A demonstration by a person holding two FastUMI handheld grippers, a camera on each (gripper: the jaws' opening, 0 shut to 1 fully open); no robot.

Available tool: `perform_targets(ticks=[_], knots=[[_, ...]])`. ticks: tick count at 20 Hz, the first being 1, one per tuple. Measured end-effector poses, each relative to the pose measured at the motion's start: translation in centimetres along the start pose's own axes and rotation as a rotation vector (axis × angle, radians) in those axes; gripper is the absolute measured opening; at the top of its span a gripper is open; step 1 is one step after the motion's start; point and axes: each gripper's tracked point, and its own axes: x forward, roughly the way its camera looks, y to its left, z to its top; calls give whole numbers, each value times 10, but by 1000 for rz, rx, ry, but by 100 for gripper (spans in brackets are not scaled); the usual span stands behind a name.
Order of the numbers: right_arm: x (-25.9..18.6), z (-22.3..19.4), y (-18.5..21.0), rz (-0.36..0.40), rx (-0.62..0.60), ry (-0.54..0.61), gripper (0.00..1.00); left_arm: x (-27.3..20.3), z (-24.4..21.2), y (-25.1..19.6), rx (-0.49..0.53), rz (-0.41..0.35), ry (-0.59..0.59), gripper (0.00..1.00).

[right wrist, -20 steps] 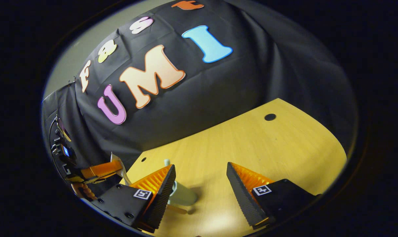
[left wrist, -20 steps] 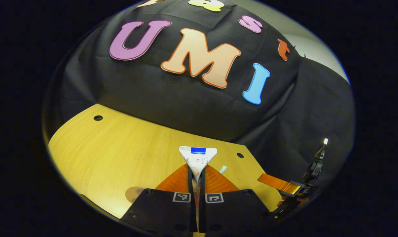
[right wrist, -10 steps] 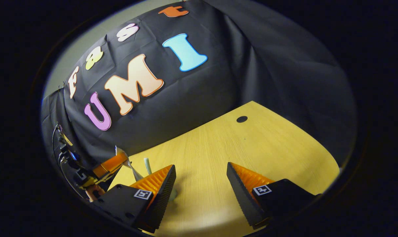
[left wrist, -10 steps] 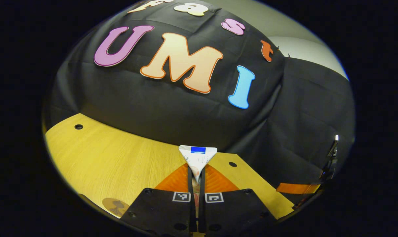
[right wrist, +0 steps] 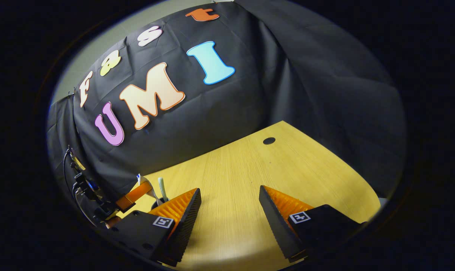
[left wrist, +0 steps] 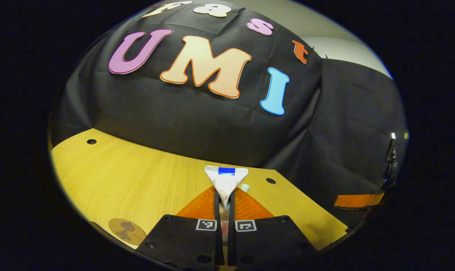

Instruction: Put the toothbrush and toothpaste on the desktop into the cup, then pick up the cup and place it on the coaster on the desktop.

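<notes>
surface [left wrist: 129, 177]: yellow wood grain, dark round holes | toothpaste [left wrist: 226, 180]: white tube, blue band at its end | left tool [left wrist: 222, 210]: ribbed orange fingers, black body, black-and-white square markers | right tool [right wrist: 230, 210]: orange fingers with black ribbed faces | coaster [left wrist: 127, 229]: brown, darker motif | toothbrush [right wrist: 162, 188]: pale green

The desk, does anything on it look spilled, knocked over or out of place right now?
Nothing stands out. The coaster lies flat on the desk, the left gripper grips the toothpaste, and the toothbrush stands upright, apparently in the cup.
</notes>
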Motion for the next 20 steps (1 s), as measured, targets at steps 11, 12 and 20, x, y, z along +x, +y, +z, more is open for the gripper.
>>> perform_targets(ticks=[11,12,20], knots=[[-13,-11,15,45,-35,32,95,-33,-35,4,10,42,97,56],[-14,-13,19,53,-42,41,95,-38,-31,4,9,46,92,70],[-13,-38,61,141,-169,178,99,-88,-11,50,85,167,129,94]])
